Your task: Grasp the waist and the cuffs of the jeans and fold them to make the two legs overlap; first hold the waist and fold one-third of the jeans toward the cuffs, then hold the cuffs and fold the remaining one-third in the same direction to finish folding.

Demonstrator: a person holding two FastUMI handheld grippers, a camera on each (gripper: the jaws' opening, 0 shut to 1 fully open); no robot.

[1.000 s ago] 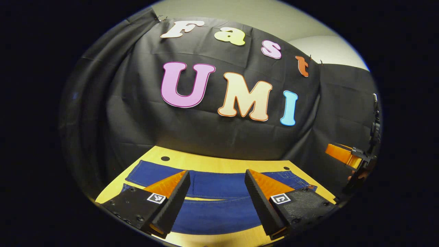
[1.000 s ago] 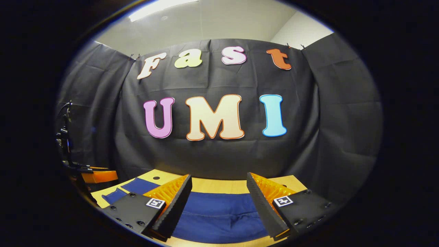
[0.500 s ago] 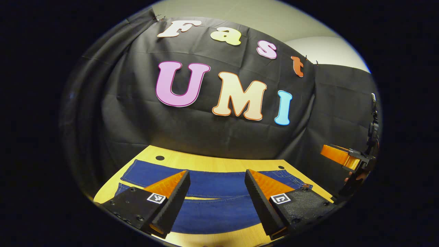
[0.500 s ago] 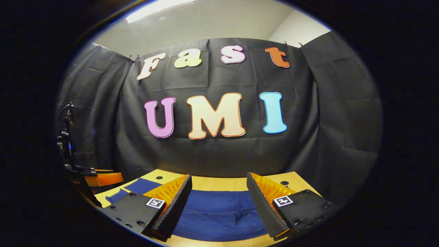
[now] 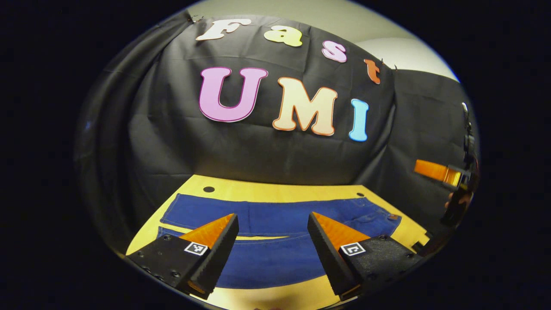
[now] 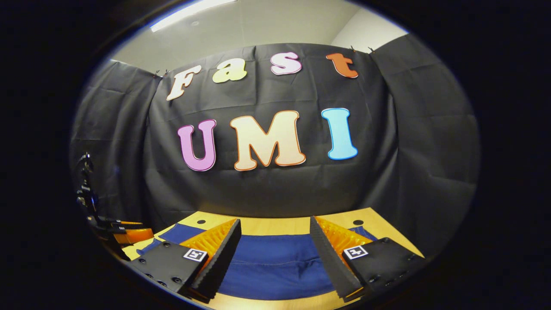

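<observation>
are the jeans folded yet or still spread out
Spread out. The jeans lie flat on the table, both legs side by side with a gap of table between them; no fold shows.

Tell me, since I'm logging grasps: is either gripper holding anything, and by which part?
Nothing held: left gripper and right gripper both open above the blue denim jeans.

Jeans (image 5: 275,224) lie flat on the wooden counter (image 5: 275,191), legs side by side, waist end toward the right. Left gripper (image 5: 272,232) hovers above the jeans, fingers spread apart, nothing held. Right gripper (image 5: 443,174) hangs well right of the jeans.
</observation>
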